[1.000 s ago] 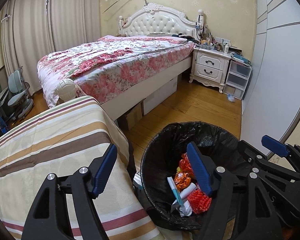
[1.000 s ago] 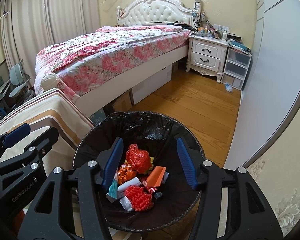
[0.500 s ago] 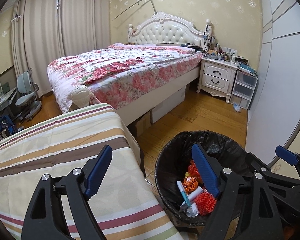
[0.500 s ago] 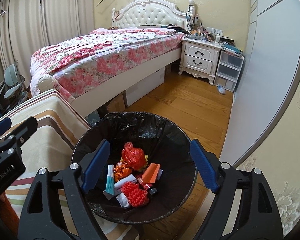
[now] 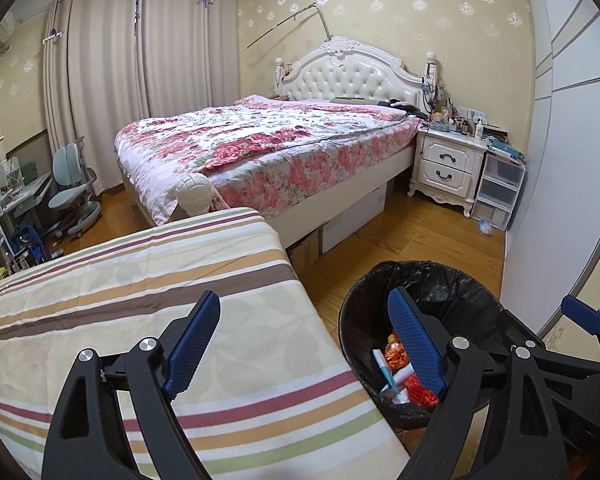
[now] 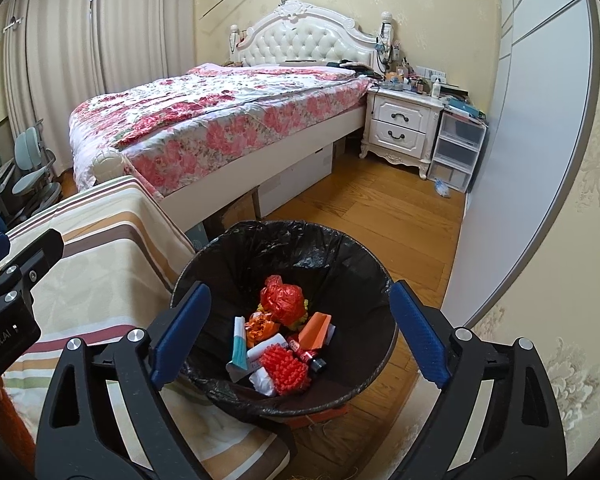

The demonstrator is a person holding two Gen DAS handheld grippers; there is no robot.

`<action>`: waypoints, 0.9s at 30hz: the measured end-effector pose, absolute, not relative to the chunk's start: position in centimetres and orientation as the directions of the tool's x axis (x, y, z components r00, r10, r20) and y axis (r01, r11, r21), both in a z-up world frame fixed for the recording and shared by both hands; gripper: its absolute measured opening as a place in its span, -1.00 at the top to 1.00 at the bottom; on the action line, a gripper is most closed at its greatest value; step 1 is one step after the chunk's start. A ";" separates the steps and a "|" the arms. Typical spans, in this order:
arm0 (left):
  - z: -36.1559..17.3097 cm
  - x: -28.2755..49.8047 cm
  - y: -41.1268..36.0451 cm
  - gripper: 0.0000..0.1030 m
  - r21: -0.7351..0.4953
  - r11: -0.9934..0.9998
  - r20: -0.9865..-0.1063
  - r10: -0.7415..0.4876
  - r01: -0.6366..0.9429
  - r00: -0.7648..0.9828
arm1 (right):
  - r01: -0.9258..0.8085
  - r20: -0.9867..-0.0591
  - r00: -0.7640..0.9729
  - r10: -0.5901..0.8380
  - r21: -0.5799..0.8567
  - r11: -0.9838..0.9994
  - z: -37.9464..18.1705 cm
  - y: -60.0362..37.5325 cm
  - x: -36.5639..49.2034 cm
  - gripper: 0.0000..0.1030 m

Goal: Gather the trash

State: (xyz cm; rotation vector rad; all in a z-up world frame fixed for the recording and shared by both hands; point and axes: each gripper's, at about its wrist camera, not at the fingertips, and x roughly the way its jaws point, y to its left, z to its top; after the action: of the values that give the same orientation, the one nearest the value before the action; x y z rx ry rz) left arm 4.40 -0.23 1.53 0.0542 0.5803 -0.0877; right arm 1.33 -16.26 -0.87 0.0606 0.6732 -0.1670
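step: drop looks done, I think. Trash sits in the bin, both grippers hold nothing.
bin: black-bagged trash bin on the wood floor, just beside the striped table, on its right.
trash: small pile at the bottom of the bin. Red crumpled bag, orange wrapper, orange paper bit, red bumpy thing, white and teal tube, white scraps.
right gripper: jaws opening, wide apart, nothing btwn them. It hangs above the bin, pointing down into it.
trash vs right jaws: pile shows right btwn the two blue pads, but well below, down in the bin. No touch.
left gripper: jaws opening too, wide apart, empty. One pad shows over the striped table, the other over the bin's left side.
trash vs left jaws: only a bit of it shows, by the right-hand pad, low in the bin. No touch.
table top: what shows of it has no trash on it.
more trash?: a small crumpled thing lies on the floor by the plastic drawers, well away. Can't tell if it's trash.
next move: prob. pull both grippers back from the bin and look for more. If none, task is abt done.
care: keep jaws off the bag rim so it doesn't tip or slip.
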 end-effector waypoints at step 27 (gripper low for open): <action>3.0 -2.0 3.5 -0.62 0.009 1.000 -0.496 -0.018 0.026 0.868 | 0.111 -0.555 0.826 -0.100 -0.014 0.994 2.3 -12.9 -4.9 -0.74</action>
State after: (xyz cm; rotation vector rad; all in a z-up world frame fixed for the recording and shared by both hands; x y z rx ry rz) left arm -2.02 3.48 3.00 0.0155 0.5185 -0.0234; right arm -4.93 -12.86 2.28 0.0195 0.5890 -0.1123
